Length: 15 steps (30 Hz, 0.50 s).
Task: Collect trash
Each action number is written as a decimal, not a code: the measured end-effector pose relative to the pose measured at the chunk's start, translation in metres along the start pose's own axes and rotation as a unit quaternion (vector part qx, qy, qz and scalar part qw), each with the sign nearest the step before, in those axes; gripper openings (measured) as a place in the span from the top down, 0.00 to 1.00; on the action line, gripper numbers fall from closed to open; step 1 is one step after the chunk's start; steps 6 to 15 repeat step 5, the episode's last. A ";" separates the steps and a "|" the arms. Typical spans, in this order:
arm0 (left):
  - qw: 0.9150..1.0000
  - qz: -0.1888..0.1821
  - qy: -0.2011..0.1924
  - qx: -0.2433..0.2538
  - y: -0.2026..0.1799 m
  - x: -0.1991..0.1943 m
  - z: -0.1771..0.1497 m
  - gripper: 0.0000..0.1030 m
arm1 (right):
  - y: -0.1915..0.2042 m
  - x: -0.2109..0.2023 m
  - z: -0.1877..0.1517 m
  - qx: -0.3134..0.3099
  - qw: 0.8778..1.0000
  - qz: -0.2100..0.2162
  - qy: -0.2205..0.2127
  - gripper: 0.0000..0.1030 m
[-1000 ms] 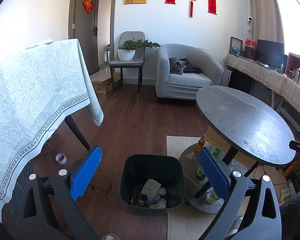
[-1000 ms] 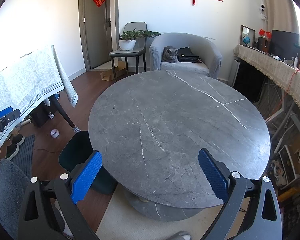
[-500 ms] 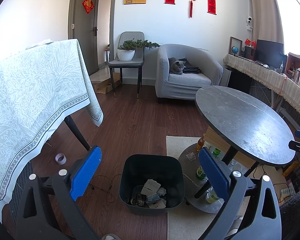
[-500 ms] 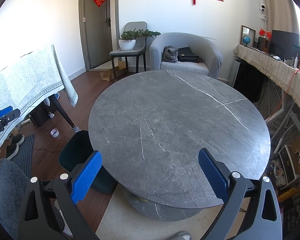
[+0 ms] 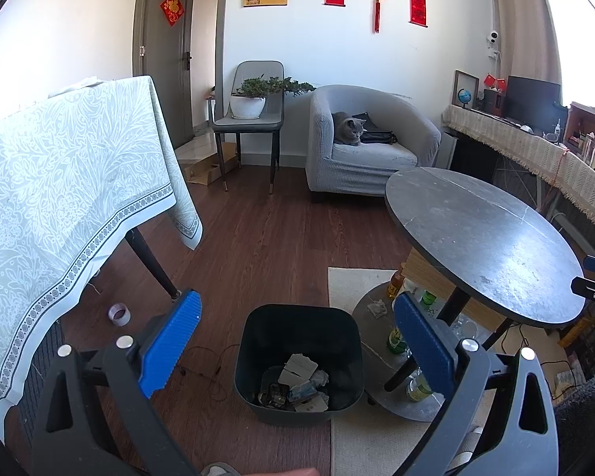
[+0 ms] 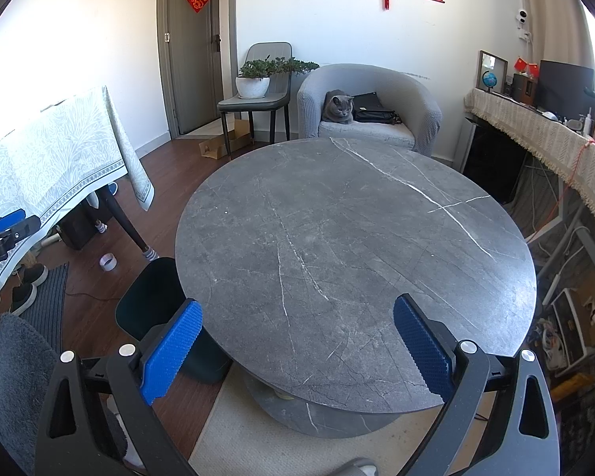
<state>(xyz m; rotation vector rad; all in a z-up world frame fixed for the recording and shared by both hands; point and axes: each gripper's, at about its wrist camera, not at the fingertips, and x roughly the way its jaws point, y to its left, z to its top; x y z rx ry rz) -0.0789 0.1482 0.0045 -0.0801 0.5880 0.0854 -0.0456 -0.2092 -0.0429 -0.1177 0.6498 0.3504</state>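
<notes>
A dark bin (image 5: pixel 297 329) stands on the floor beside the round grey table (image 5: pixel 484 234). Crumpled paper and wrappers (image 5: pixel 299 382) lie in its bottom. My left gripper (image 5: pixel 295 337) hangs open and empty above the bin. My right gripper (image 6: pixel 297 337) is open and empty over the near edge of the round table's bare marble top (image 6: pixel 353 238). The bin (image 6: pixel 150 297) shows partly under the table's left edge in the right wrist view. The left gripper's tip (image 6: pixel 8 224) shows at that view's left edge.
A table with a pale green cloth (image 5: pixel 59 198) stands left. A tape roll (image 5: pixel 119 314) lies on the wood floor. Bottles (image 5: pixel 396 337) sit on the round table's lower shelf. A grey cat (image 5: pixel 349 129) sits in an armchair at the back. A chair holds a potted plant (image 5: pixel 254 97).
</notes>
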 end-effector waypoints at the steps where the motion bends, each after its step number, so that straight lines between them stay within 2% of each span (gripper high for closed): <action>1: 1.000 0.000 0.000 -0.002 0.001 0.000 0.000 0.03 | 0.000 0.000 0.000 0.000 1.000 0.000 0.000 0.05; 15: 1.000 0.000 0.001 -0.004 0.005 0.001 0.002 0.03 | 0.000 0.000 0.000 0.000 1.000 0.000 0.000 0.05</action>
